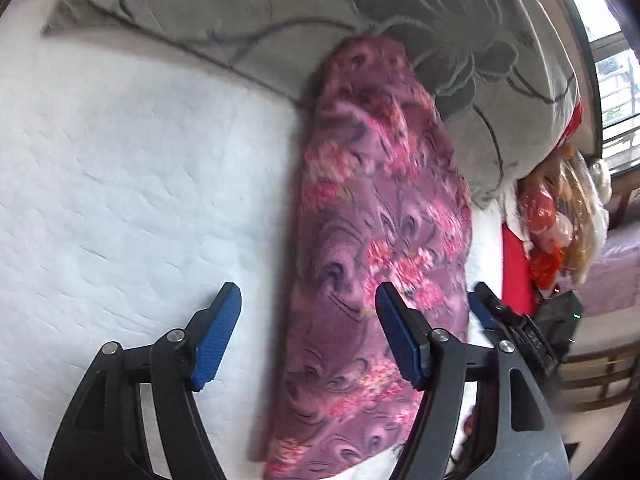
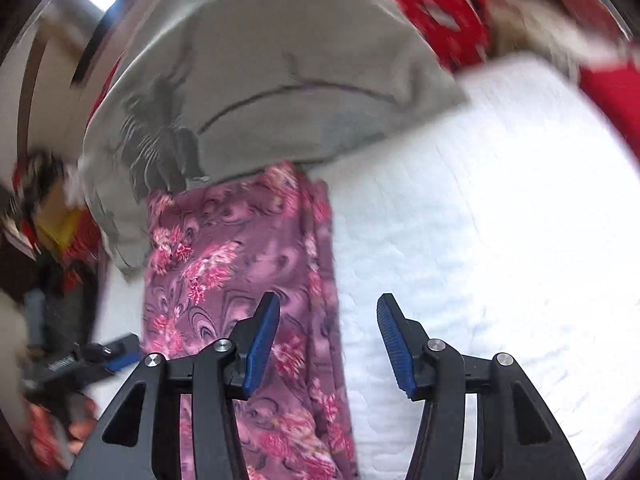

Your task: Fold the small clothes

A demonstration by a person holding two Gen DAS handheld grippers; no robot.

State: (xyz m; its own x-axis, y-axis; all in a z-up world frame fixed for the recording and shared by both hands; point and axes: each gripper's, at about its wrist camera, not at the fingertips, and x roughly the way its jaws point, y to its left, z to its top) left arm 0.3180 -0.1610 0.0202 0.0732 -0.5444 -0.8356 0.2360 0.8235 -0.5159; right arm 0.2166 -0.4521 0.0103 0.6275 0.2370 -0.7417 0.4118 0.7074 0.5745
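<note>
both tongs, left (image 1: 308, 328) and right (image 2: 328, 336), gaping, nothing gripped; purple floral fleece garment (image 1: 376, 240) folded long on white quilted bed (image 1: 120, 200); far end tucked under grey pillow (image 1: 248, 12), snag risk.

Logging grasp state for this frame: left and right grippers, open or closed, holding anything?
Left gripper: open, holding nothing, over the purple floral garment.
Right gripper: open, holding nothing, at the garment's edge on the white bed cover.

purple floral garment (image 1: 376, 216) lies lengthwise, apparently folded into a strip.

No legible txt, labels or nos. anywhere
</note>
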